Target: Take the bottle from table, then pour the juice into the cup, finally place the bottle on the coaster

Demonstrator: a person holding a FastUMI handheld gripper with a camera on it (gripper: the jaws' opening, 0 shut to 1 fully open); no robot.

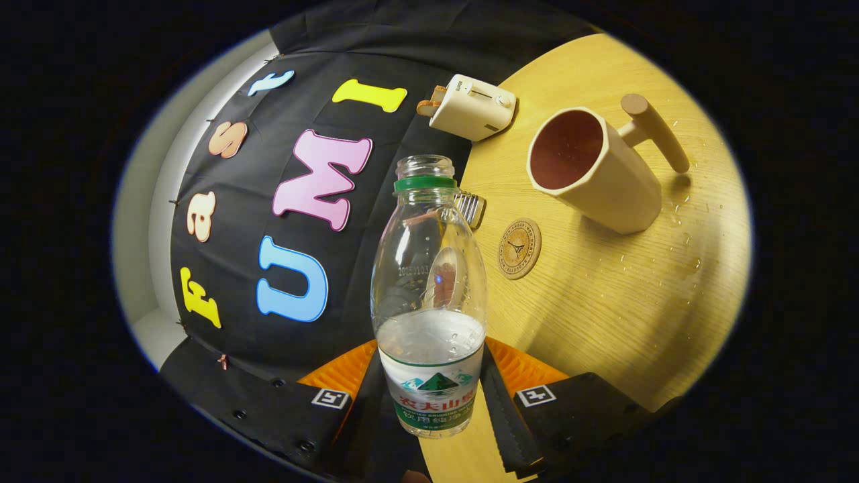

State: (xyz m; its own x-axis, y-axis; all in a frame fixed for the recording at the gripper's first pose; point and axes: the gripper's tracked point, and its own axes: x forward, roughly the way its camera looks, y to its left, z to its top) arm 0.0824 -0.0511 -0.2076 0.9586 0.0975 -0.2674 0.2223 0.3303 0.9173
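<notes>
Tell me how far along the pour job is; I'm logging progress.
Done: the bottle is off the table, clamped between the tool fingers, uncapped and roughly a third full. In hand: the view is tilted, with the cup beyond it to one side; water drops lie near the cup, but its contents can't be made out. Left: setting the bottle on the coaster, which is bare.

gripper [429, 396]: two fingers, each pressing the bottle [429, 295]
markings: square black-and-white tags
fasteners: dark screws
pads: ribbed, toothed edges

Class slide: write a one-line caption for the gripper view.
Claw shut on an uncapped bottle, tilted toward the cup, coaster between them.
</notes>
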